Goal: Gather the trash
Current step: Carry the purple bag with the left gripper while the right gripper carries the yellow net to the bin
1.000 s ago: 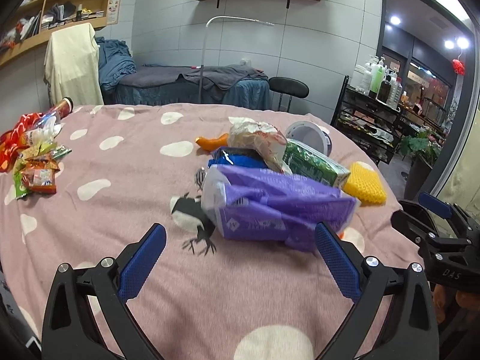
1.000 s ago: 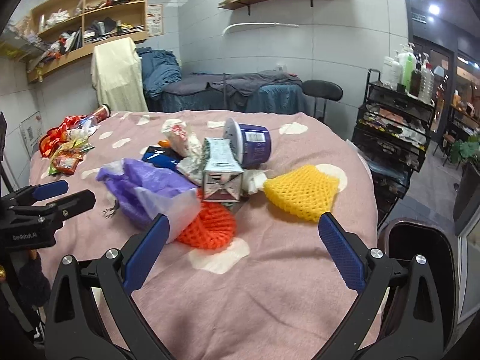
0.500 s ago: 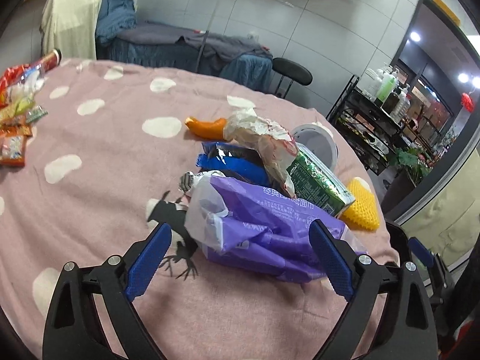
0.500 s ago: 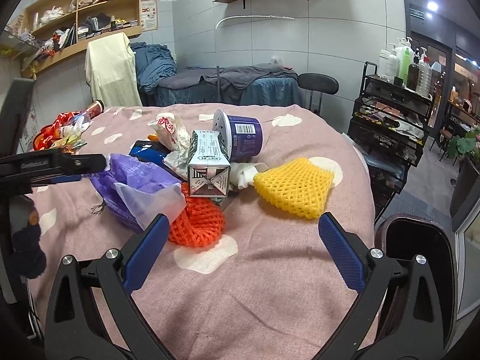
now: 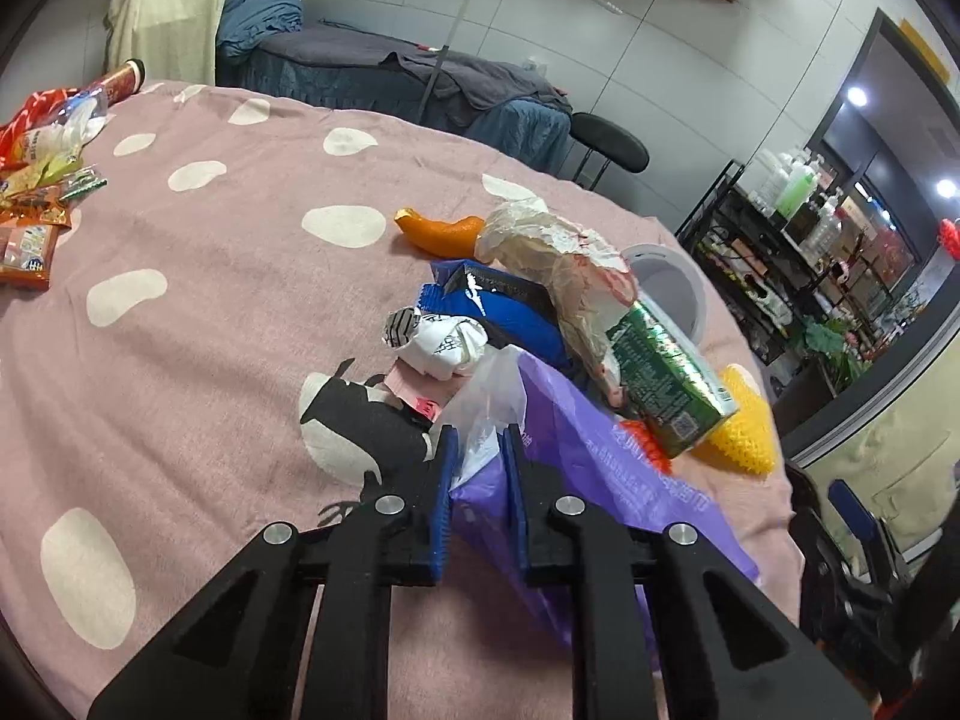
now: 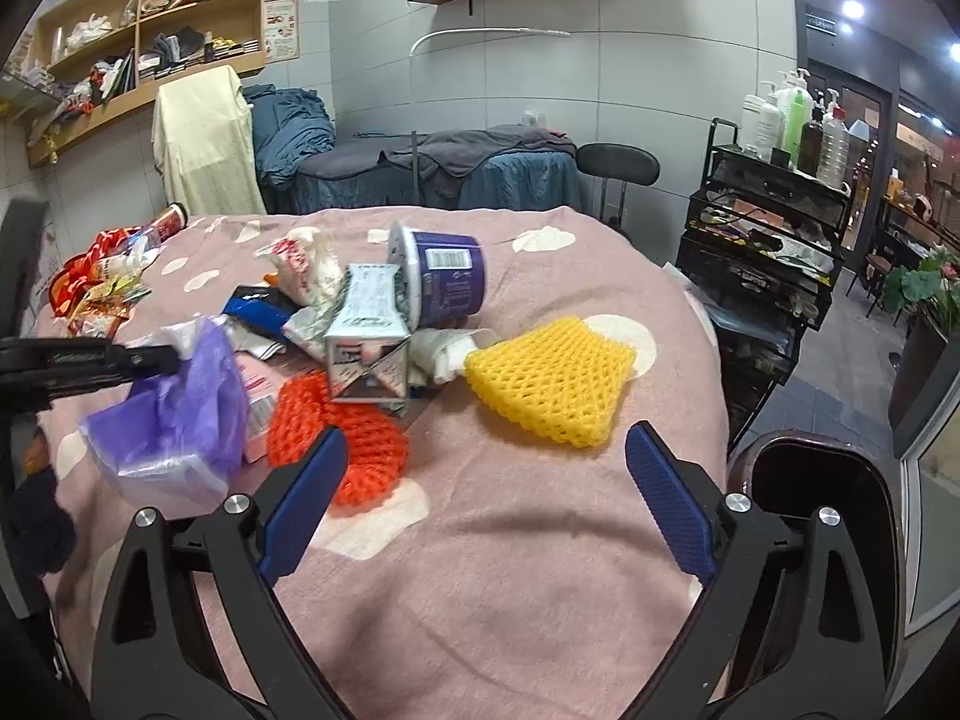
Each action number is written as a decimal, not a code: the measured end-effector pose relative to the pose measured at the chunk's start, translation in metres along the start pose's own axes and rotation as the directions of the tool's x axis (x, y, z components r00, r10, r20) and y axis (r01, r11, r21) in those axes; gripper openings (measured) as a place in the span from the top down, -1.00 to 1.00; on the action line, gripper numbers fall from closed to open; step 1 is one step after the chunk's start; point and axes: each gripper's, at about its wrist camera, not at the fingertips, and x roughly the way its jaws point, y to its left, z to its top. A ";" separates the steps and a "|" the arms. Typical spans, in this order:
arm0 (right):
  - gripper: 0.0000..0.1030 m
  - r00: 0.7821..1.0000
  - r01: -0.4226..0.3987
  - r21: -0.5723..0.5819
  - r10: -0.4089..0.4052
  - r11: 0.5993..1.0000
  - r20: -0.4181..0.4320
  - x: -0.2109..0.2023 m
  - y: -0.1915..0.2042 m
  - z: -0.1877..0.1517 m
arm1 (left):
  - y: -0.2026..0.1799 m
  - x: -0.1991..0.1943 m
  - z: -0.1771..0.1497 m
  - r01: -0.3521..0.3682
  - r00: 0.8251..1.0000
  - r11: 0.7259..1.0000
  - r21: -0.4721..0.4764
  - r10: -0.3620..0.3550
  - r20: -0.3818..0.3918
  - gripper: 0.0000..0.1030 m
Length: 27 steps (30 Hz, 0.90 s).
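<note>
A pile of trash lies on the pink spotted tablecloth (image 5: 210, 300). My left gripper (image 5: 480, 438) is closing its jaws, and the pads pinch the clear-and-purple rim of the purple plastic bag (image 5: 588, 450). In the right wrist view that bag (image 6: 180, 420) hangs from the left gripper (image 6: 150, 357). Behind it lie a green carton (image 5: 666, 378), a blue wrapper (image 5: 498, 306), crumpled paper (image 5: 552, 252) and an orange peel (image 5: 444, 231). My right gripper (image 6: 486, 438) stands wide, jaws just starting to close, with only cloth between them. An orange foam net (image 6: 348, 438) touches its left finger; a yellow net (image 6: 552, 378) lies ahead.
A purple tub (image 6: 444, 282) lies on its side behind the carton. Snack packets (image 6: 96, 288) sit at the table's far left. A dark round bin (image 6: 810, 480) stands off the table's right edge, with a black trolley (image 6: 768, 252) of bottles beyond.
The left gripper went from wide open to closed on the purple bag's rim and rolled. The bag's edge now stands up off the cloth. The right gripper moved slightly closer to the pile.
</note>
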 end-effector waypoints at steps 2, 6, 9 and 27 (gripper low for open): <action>-0.78 1.000 0.021 0.019 -0.021 1.000 -0.007 0.006 -0.010 0.004 | -0.002 -0.006 0.001 -0.013 0.999 1.000 0.014 0.013 0.030 0.70; -0.74 0.995 0.076 0.067 -0.071 0.995 -0.073 0.029 -0.032 0.012 | -0.007 -0.025 0.002 -0.009 0.996 0.999 0.037 0.006 0.086 0.70; -0.69 0.988 0.073 0.060 -0.064 0.995 -0.141 0.053 -0.042 0.018 | -0.013 -0.034 0.006 0.002 0.995 0.999 0.053 -0.008 0.104 0.70; 0.65 0.985 0.032 0.103 -0.014 0.994 -0.171 0.064 -0.053 0.022 | -0.062 -0.041 -0.005 0.062 0.989 0.978 0.200 -0.087 0.121 0.70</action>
